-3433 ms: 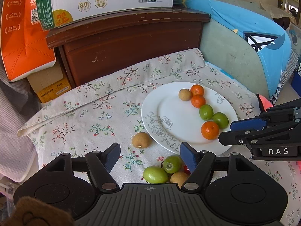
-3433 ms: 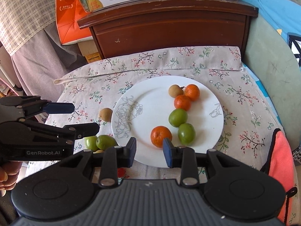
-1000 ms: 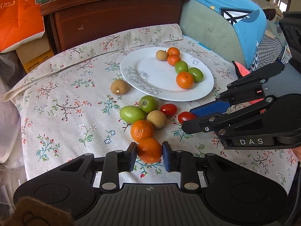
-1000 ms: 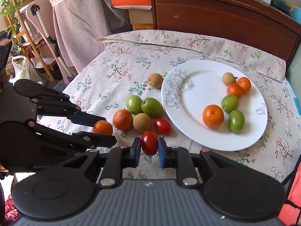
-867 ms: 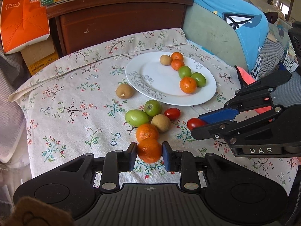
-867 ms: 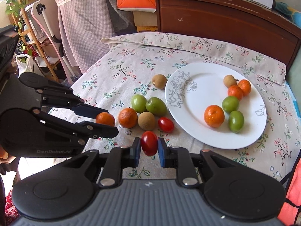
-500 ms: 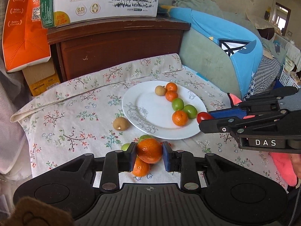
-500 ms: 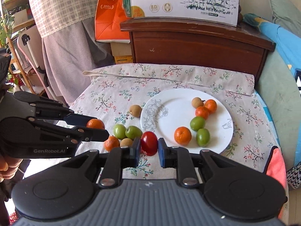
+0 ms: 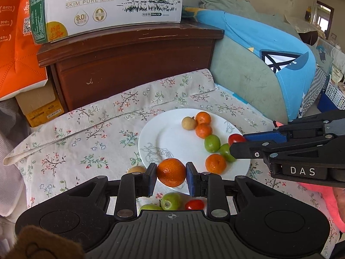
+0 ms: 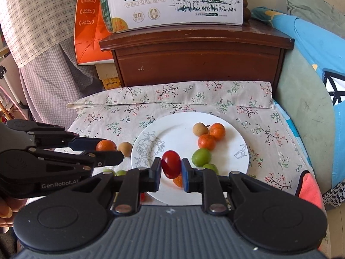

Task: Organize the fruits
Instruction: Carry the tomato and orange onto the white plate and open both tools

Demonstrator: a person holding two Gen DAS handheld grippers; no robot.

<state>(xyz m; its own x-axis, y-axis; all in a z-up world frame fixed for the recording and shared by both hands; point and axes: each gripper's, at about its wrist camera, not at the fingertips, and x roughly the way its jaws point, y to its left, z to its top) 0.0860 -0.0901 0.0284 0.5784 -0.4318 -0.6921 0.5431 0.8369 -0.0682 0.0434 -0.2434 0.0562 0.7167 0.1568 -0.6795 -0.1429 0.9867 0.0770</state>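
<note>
My left gripper [image 9: 171,176] is shut on an orange mandarin [image 9: 171,172] and holds it above the near rim of the white plate [image 9: 168,138]. My right gripper [image 10: 171,168] is shut on a red cherry tomato [image 10: 171,166] above the plate [image 10: 176,133]; it also shows in the left wrist view [image 9: 236,145], over the plate's right side. The plate holds mandarins, green fruits and a brown longan [image 10: 200,128]. Green fruits [image 9: 170,201] and another cherry tomato [image 9: 194,204] lie on the floral cloth below my left gripper.
A brown fruit [image 10: 125,149] lies on the cloth left of the plate. A dark wooden cabinet [image 10: 198,58] with a milk carton box [image 10: 172,2] stands behind the table. A blue and green cushion [image 9: 269,60] is at the right. A pink cloth [image 10: 310,188] lies at the table's right edge.
Both grippers closed on fruit from the loose pile, lifted it off the cloth and carried it forward over the plate.
</note>
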